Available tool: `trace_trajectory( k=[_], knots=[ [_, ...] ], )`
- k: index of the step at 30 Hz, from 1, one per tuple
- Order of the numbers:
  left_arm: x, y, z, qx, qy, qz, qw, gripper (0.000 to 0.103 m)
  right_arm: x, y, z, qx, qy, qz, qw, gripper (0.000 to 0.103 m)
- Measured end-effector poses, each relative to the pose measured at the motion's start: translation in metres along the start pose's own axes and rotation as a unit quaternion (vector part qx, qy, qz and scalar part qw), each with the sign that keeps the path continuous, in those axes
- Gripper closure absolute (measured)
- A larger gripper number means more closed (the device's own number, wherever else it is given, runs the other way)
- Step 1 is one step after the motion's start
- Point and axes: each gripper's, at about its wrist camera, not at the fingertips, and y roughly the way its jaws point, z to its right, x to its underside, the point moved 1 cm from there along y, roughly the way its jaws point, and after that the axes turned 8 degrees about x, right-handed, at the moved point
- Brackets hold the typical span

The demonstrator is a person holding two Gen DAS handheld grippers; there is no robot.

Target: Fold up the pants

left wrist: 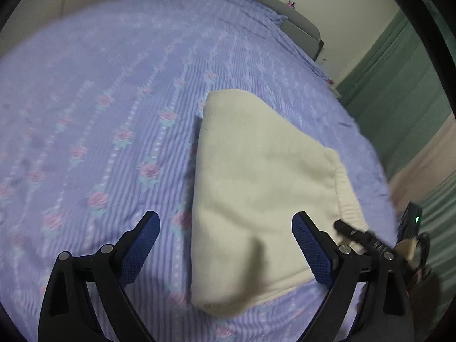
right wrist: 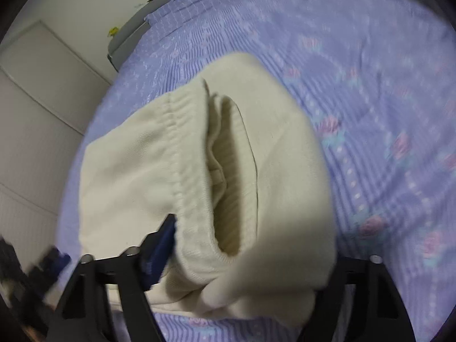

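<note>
Cream pants (left wrist: 250,188) folded on bed (left wrist: 114,99). Left gripper (left wrist: 225,245) released, empty. Right gripper (right wrist: 245,245) straddles waistband fold; grasp unclear, right finger hidden.

— What colours do we see on the bed?
— We see a lilac striped bedspread (left wrist: 114,91) with pink roses, and plain cream pants (right wrist: 136,159).
— And the gripper pads?
— We see blue, dimpled pads (left wrist: 312,249); green curtain (left wrist: 399,91).
</note>
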Motion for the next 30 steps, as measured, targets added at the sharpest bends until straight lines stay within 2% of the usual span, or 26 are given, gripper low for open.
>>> trace_trajectory(
  k=[3, 6, 9, 14, 15, 18, 22, 24, 25, 28, 30],
  knots=[
    [-0.010, 0.014, -0.024, 0.031, -0.042, -0.026, 0.9983, 0.006, -0.003, 0.001, -0.025, 0.058, -0.037, 0.020, 0.997, 0.037],
    [-0.008, 0.031, -0.039, 0.042, -0.056, -0.052, 0.9962, 0.006, -0.004, -0.002, -0.035, 0.087, -0.063, 0.023, 0.994, 0.037],
    [0.004, 0.052, -0.043, 0.079, -0.071, -0.091, 0.9902, 0.006, -0.005, -0.001, -0.029, 0.083, -0.062, 0.016, 0.994, 0.037],
    [0.013, 0.062, -0.036, 0.129, -0.069, -0.080, 0.9860, 0.005, 0.014, -0.002, -0.009, 0.065, -0.054, 0.013, 0.996, 0.037],
    [0.015, 0.067, -0.034, 0.151, -0.068, -0.087, 0.9825, 0.005, 0.013, 0.000, -0.006, 0.062, -0.053, 0.012, 0.997, 0.037],
    [0.019, 0.083, -0.032, 0.165, -0.070, -0.118, 0.9768, 0.008, 0.014, 0.000, -0.003, 0.058, -0.051, 0.011, 0.997, 0.036],
    [0.019, 0.092, -0.025, 0.174, -0.082, -0.133, 0.9723, 0.039, 0.014, 0.004, -0.001, 0.057, -0.047, 0.011, 0.997, 0.036],
    [0.014, 0.095, -0.025, 0.172, -0.111, -0.135, 0.9695, 0.043, 0.014, 0.004, -0.003, 0.064, -0.050, 0.014, 0.997, 0.036],
    [0.012, 0.093, -0.025, 0.169, -0.113, -0.135, 0.9698, 0.051, 0.015, 0.003, -0.005, 0.067, -0.049, 0.016, 0.996, 0.036],
    [0.007, 0.075, -0.015, 0.133, -0.092, -0.114, 0.9803, 0.067, 0.016, -0.005, -0.009, 0.070, -0.048, 0.022, 0.996, 0.037],
    [0.004, 0.059, 0.007, 0.087, -0.037, -0.090, 0.9914, 0.072, 0.018, -0.018, -0.016, 0.071, -0.057, 0.036, 0.995, 0.042]
  ],
)
